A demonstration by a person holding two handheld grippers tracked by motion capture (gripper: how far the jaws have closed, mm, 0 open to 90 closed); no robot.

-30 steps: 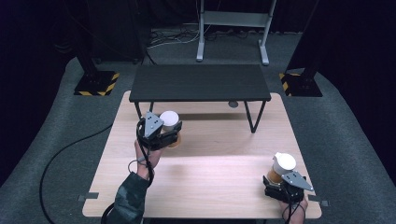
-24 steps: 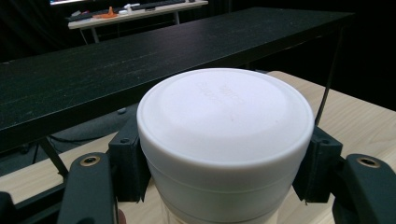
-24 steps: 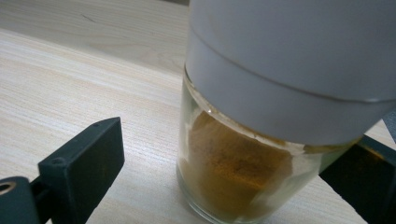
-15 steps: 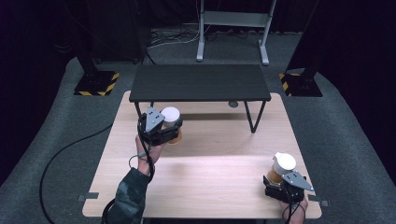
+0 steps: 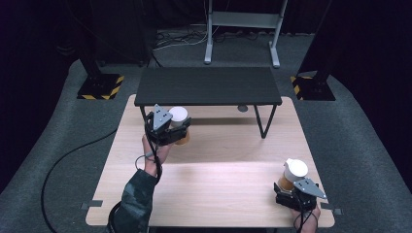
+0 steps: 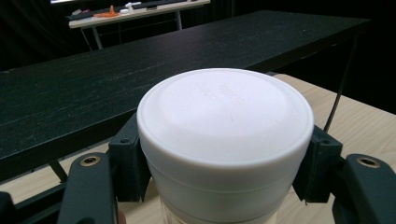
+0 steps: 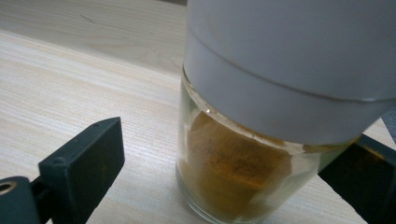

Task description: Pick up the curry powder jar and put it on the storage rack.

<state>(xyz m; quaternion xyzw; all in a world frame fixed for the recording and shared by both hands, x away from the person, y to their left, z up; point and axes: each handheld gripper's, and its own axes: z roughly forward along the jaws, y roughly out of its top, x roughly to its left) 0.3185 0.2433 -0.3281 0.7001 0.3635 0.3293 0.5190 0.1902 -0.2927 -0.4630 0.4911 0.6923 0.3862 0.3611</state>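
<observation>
My left gripper (image 5: 176,130) clamps one white-lidded spice jar (image 6: 224,140) beside the black shelf (image 5: 208,86); I keep it upright, while the right gripper's (image 5: 290,191) jaws stand apart around the second jar (image 7: 261,135) near the table's (image 5: 214,184) corner.

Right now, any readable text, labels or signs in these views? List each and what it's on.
No readable text.
White lid of the jar in the left gripper: faint embossed lettering, too shallow and blurred to read.
Jar of orange powder at the right gripper: no label in sight.
</observation>
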